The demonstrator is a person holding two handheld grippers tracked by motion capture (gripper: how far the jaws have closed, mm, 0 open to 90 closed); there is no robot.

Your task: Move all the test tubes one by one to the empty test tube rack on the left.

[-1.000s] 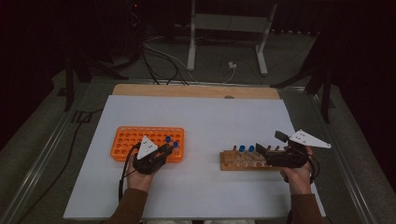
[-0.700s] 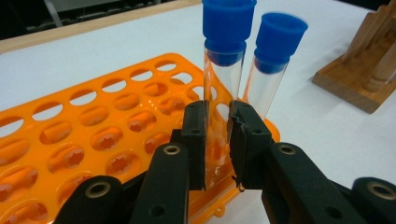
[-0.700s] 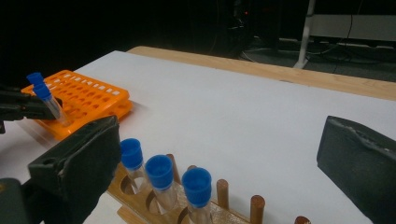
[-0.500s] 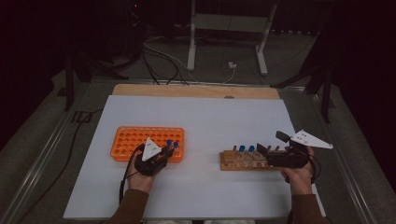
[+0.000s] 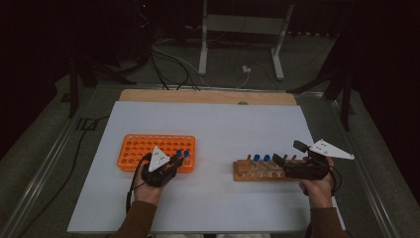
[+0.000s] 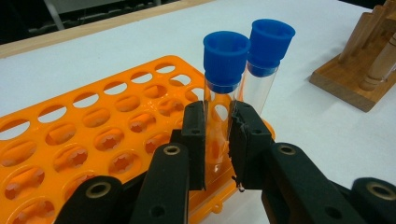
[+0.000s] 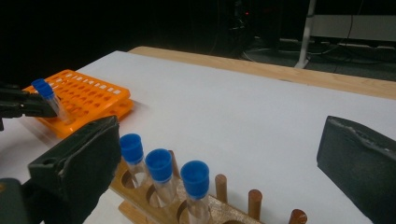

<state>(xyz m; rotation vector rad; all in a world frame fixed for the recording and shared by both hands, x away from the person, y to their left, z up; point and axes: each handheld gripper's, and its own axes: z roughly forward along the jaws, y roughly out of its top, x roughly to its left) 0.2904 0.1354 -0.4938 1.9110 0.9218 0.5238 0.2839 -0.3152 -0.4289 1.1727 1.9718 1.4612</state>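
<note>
Grip confirmed: left hand-held gripper (image 6: 217, 140) is clamped on the glass body of a blue-capped tube (image 6: 223, 88), just below the cap, the tube seated at the near corner of the orange rack (image 6: 70, 140). A second capped tube (image 6: 266, 60) stands just beyond it, nearly touching. Right hand-held gripper (image 7: 219, 158) stands with jaws wide apart over the wooden stand (image 7: 154, 200), three capped tubes (image 7: 161, 175) between and below them (it holds nothing). Recommendation: draw the held tube straight up along its own axis, without tilting toward its neighbour, until it clears the hole, and keep the rack flat on the bench (image 5: 237, 129).
</note>
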